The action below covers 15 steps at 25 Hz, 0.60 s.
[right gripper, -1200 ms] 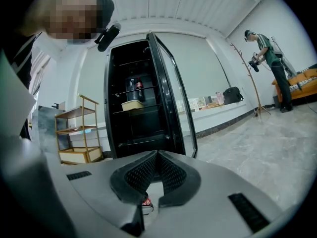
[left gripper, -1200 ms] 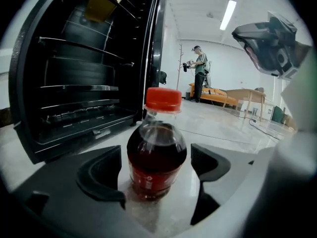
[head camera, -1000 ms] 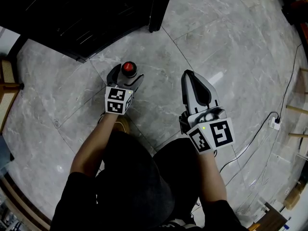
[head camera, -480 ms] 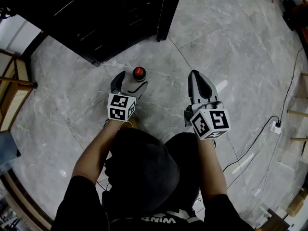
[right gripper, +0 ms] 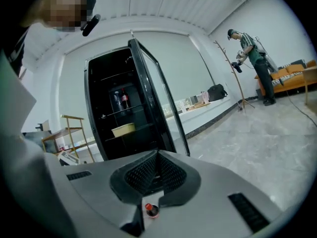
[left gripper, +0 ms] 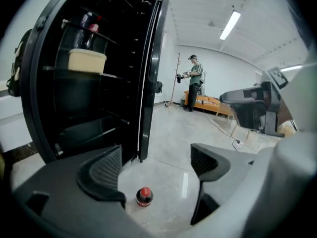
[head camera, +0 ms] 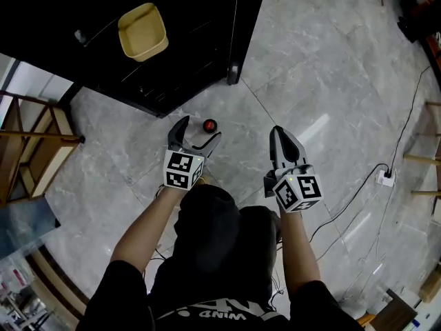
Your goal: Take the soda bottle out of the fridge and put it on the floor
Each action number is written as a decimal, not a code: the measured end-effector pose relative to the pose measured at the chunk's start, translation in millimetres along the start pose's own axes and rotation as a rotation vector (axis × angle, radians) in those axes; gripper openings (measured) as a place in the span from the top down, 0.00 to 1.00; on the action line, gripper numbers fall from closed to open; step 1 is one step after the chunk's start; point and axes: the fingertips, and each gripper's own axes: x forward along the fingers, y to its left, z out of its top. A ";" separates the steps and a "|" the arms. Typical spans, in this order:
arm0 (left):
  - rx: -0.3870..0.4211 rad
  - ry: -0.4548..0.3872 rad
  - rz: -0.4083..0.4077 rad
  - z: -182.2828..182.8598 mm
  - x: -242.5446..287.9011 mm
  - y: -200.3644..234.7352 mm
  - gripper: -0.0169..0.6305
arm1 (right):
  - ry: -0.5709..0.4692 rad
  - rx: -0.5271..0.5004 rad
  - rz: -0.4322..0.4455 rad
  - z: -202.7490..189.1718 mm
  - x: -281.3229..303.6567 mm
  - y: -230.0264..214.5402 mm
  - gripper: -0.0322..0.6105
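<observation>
The left gripper [head camera: 197, 132] [left gripper: 156, 163] is holding its 2 fingers spread with nothing between them. It has lifted off the soda bottle [head camera: 209, 125] [left gripper: 144, 196], which is standing on the floor [head camera: 310, 81] just past the fingertips. The right gripper [head camera: 279, 134] [right gripper: 157, 158] is pressing its fingers together, empty. Beyond both, the open fridge [head camera: 186, 47] [right gripper: 106, 133] is showing a yellow tub [head camera: 142, 31] [left gripper: 86, 62]. Only the gripper views are showing a distant person [left gripper: 192, 83] [right gripper: 250, 58].
</observation>
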 end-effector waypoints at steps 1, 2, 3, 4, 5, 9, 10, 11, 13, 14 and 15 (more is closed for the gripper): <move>0.005 0.000 -0.004 22.7 -11.6 -2.6 0.32 | 0.015 -0.003 0.006 16.4 -3.5 10.7 0.91; 0.015 0.002 -0.010 45.0 -23.9 -5.7 0.32 | 0.028 -0.004 0.013 33.9 -7.8 22.3 0.91; 0.027 0.006 -0.018 67.2 -36.9 -9.7 0.32 | 0.039 -0.001 0.019 52.4 -12.8 33.8 0.91; 0.037 0.008 -0.029 89.8 -50.2 -14.9 0.32 | 0.046 0.004 0.020 72.3 -18.3 44.6 0.91; 0.043 0.008 -0.043 112.8 -63.3 -20.9 0.32 | 0.052 0.008 0.019 93.1 -24.0 54.6 0.91; 0.070 -0.005 -0.090 204.3 -109.6 -41.2 0.32 | 0.066 0.024 0.007 174.5 -41.9 90.8 0.91; 0.070 -0.011 -0.099 225.3 -118.8 -44.8 0.32 | 0.067 0.030 0.000 192.8 -45.9 98.1 0.91; 0.067 -0.019 -0.108 245.5 -127.1 -47.7 0.32 | 0.066 0.033 -0.009 210.1 -49.3 105.0 0.91; 0.055 -0.033 -0.117 282.9 -142.0 -50.3 0.32 | 0.062 0.039 -0.023 240.5 -53.9 117.7 0.91; 0.047 -0.040 -0.116 299.3 -149.5 -50.7 0.32 | 0.062 0.044 -0.030 253.1 -56.5 123.9 0.91; 0.039 -0.045 -0.111 313.8 -157.1 -51.1 0.32 | 0.064 0.049 -0.037 264.1 -60.4 130.0 0.91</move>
